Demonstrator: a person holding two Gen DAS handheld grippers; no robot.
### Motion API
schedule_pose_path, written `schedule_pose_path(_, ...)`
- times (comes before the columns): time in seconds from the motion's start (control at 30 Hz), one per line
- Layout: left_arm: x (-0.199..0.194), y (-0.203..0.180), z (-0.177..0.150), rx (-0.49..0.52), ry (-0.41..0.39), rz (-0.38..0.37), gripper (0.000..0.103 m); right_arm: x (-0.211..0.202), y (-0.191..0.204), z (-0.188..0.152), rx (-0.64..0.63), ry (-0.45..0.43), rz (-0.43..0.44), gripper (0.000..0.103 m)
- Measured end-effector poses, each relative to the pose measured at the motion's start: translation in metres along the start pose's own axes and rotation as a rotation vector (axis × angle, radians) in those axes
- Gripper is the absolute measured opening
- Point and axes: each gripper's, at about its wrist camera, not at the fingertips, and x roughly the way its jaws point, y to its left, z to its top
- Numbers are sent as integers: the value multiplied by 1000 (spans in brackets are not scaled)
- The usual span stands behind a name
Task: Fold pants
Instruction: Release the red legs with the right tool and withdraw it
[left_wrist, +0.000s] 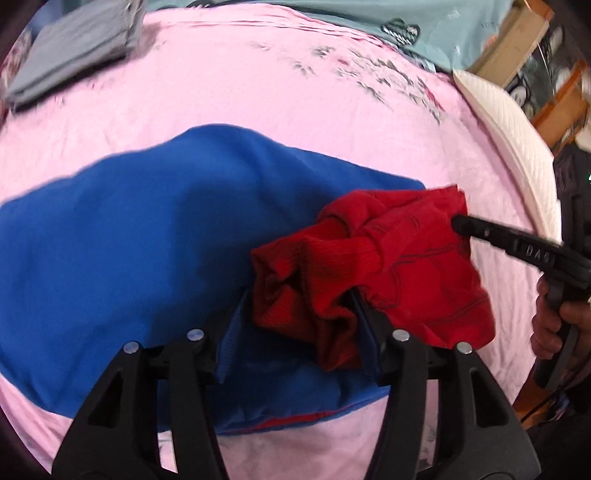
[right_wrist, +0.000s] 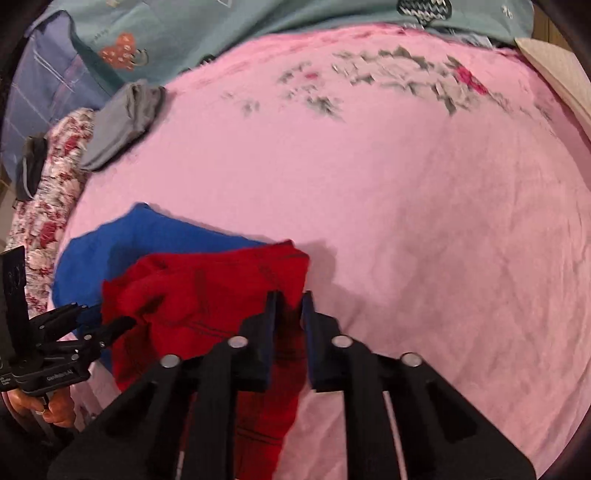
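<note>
Left wrist view is mostly pink bedsheet (left_wrist: 295, 110), with the blue-and-red pants (left_wrist: 129, 240) lying across the middle and lower left, their red part (left_wrist: 406, 258) bunched at centre right. A folded grey garment (left_wrist: 74, 48) sits upper left, a white pillow (left_wrist: 517, 140) at the right edge. Left gripper (left_wrist: 299, 295) stands partly open around a red fold; right gripper (right_wrist: 290, 299), jaws narrow, has the red edge between them, though whether it grips I cannot tell
</note>
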Motion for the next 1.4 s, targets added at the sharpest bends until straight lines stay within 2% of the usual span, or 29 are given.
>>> schedule_pose_path(0.07,-10,1,2,9,-10,1,55,-15,0,3,37,-16,-13,25)
schedule_pose_path(0.1,-17,3,1,20,-23,4,55,-28,6,4,29,-61,-22,31)
schedule_pose_path(0.17,-29,10,-2,20,-44,22,56,-54,27,2,-45,-158,5,34)
schedule_pose_path(0.2,-35,16,-4,9,-49,24,57,-61,43,-1,-101,-168,54,34)
schedule_pose_path(0.27,-45,30,-9,-21,-55,35,57,-57,70,-7,-187,-138,135,34)
schedule_pose_path(0.33,-54,41,-14,-44,-66,57,57,-39,96,-16,-254,-99,167,33)
schedule_pose_path(0.4,-65,53,-20,-61,-73,73,57,-15,110,-23,-278,-50,176,29)
schedule_pose_path(0.43,-70,58,-23,-68,-79,87,57,1,117,-27,-295,0,177,28)
schedule_pose_path(0.47,-77,65,-25,-78,-87,104,57,22,126,-36,-350,67,138,28)
schedule_pose_path(0.57,-107,96,-34,-135,-131,147,63,18,130,-37,-376,60,85,29)
schedule_pose_path(0.63,-126,120,-39,-190,-172,189,73,-6,132,-27,-335,23,110,30)
schedule_pose_path(0.7,-140,152,-45,-263,-193,230,76,-29,148,-25,-379,-61,122,48)
schedule_pose_path(0.77,-144,191,-50,-350,-179,253,76,-35,171,-26,-444,-96,118,50)
schedule_pose_path(0.9,-144,234,-52,-436,-166,205,76,-13,229,-39,-567,-59,170,50)
schedule_pose_path(0.97,-140,246,-50,-449,-151,154,76,-2,257,-47,-638,-48,184,50)
schedule_pose_path(1.13,-122,253,-33,-417,-116,6,75,25,317,-66,-770,-15,189,50)
schedule_pose_path(1.4,-90,269,-8,-388,-7,-139,74,61,380,-90,-879,-33,155,50)
